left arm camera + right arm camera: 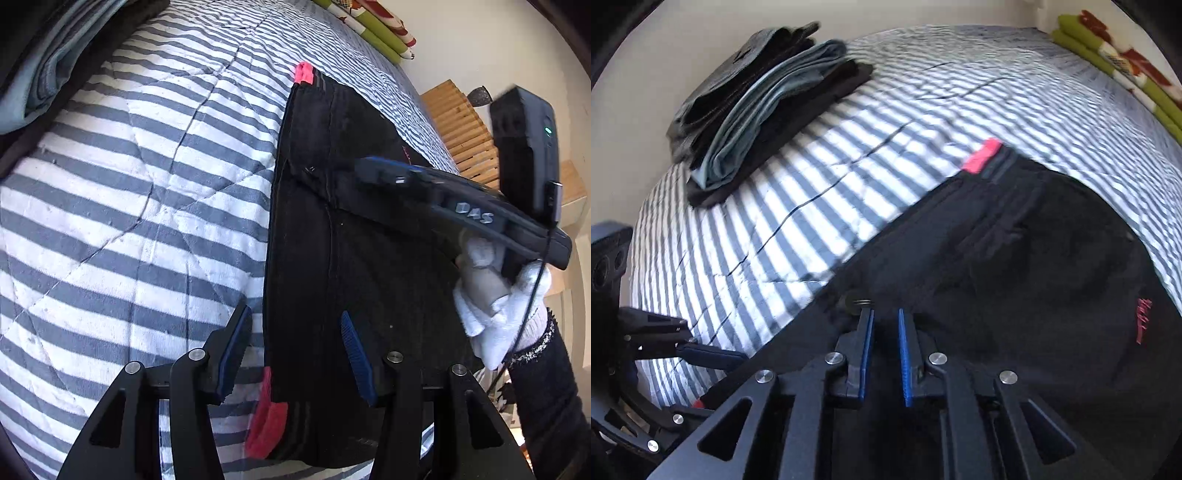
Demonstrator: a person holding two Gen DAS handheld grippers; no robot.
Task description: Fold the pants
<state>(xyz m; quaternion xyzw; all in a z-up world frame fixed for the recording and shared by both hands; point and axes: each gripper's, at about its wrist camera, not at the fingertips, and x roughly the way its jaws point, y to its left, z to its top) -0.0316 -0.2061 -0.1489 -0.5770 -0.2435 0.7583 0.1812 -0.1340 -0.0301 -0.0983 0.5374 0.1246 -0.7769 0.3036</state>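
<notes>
So the black fabric pants with pink cuffs [354,258] are lying flat on the grey-and-white striped quilt [129,221], already doubled over by the look of it, with both pink cuffs off to one side. The left gripper [295,354] hangs with its blue-padded jaws roughly half open, straddling the near edge of the pants, one finger over the quilt and one over the black cloth, nothing pinched. The right gripper [886,354] sits over the middle of the pants with jaws nearly closed, just a thin gap, no fabric between them.

My guess: we're between folds. Next move probably means grabbing an end and bringing it across.

Readable stuff: "DAS" in raised letters on the right gripper's body. There's red script embroidery on the pants [1144,319], too blurry to read.
</notes>
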